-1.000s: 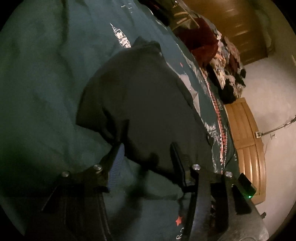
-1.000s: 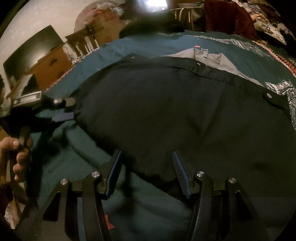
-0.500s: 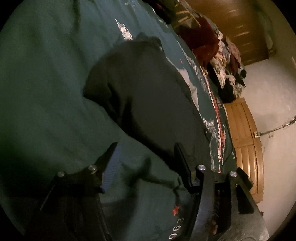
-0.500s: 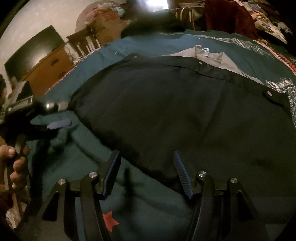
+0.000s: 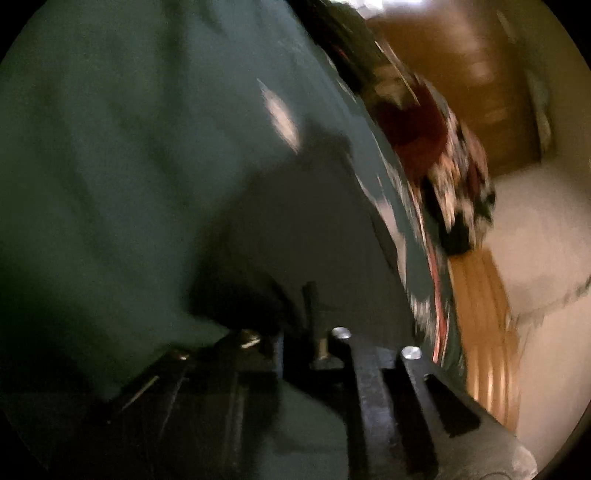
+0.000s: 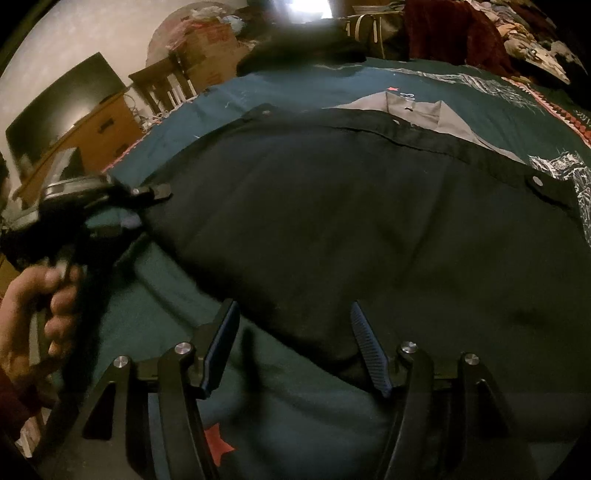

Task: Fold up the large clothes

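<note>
A large black garment (image 6: 351, 206) lies spread flat on a teal bedspread (image 6: 295, 424), with press studs along its far edge. My right gripper (image 6: 291, 325) is open, its blue pads on either side of the garment's near hem. My left gripper (image 6: 144, 206) is at the garment's left corner, seen in the right wrist view. In the blurred left wrist view its jaws (image 5: 295, 314) are close together with the black garment's (image 5: 314, 236) corner between them.
A grey folded shirt (image 6: 417, 110) lies beyond the garment. A pile of clothes (image 6: 480, 33) sits at the far right of the bed. A wooden dresser with a dark screen (image 6: 62, 107) stands at left. A wooden headboard (image 5: 484, 325) lies past the bed edge.
My left gripper has moved in to the garment's left corner and closed on it; it was open half a second ago. My right gripper has stayed open at the near hem.
</note>
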`<state>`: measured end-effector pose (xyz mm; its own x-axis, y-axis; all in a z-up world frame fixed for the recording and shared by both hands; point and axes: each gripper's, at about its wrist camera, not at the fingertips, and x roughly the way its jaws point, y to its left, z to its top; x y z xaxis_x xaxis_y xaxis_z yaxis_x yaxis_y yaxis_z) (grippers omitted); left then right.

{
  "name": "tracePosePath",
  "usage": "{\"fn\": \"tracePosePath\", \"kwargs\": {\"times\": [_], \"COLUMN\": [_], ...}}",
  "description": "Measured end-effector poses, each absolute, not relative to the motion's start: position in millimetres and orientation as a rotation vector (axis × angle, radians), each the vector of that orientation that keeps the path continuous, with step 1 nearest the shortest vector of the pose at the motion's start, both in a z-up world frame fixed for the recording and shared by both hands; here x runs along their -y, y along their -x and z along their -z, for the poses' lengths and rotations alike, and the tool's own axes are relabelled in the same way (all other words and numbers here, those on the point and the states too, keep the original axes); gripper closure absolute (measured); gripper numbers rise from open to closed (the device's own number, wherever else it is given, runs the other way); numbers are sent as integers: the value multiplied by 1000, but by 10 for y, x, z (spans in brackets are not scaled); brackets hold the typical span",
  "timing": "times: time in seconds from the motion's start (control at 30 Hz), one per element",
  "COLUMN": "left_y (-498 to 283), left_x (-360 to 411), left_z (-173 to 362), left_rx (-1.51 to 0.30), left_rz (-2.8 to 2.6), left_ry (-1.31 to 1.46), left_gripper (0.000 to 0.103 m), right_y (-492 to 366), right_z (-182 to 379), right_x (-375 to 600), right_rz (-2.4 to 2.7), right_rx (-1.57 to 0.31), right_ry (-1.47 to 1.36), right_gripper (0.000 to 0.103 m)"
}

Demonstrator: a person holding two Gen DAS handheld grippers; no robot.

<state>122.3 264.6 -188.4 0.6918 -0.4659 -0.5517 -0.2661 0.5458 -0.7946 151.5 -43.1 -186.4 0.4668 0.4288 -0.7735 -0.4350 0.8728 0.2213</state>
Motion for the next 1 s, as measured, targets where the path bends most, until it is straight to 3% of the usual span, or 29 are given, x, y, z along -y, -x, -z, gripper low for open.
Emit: {"fn": "tracePosePath", "kwargs": {"times": [0.17,0.27,0.33,0.4,0.47,0.63,0.73,0.83,1.0], "left_y": [-846,-699,-691,-665,-626,-554,-443,-303,6], "left_x": [-3598,-3783,-3559,-3218,-2748,-1724,-1458,-1436,-1437], "left_z": [1608,1504,1495,1505,1469,1107,722,179,-722], "left_rx": [-673,-698,-776,-841,-901,-905,-800,-633,-326], "left_rz": [-157,-144,-31,67,142,238,235,195,111], "left_ry": [975,944,907,864,761,371,227,136,47], "left_gripper": [94,92,80,52,45,41,40,33,0], "right_y": [-1496,-1475,-1448,-1384,-1311,-1018,-829,-660,-252], "right_z": [1889,1894,1875,1845,1799,1441,1149,828,-27], "right_x": [444,484,508,524,536,487,548,665,905], "right_rz": [-534,-531,-525,-511,-499,-445,-343,-266,-147], "right_rx": [-947,-949,-949,-950,-960,-917,-861,-798,-567], "right_ry": [37,40,36,30,20,58,84,90,99], "right_gripper": [35,35,35,35,34,32,15,13,3]}}
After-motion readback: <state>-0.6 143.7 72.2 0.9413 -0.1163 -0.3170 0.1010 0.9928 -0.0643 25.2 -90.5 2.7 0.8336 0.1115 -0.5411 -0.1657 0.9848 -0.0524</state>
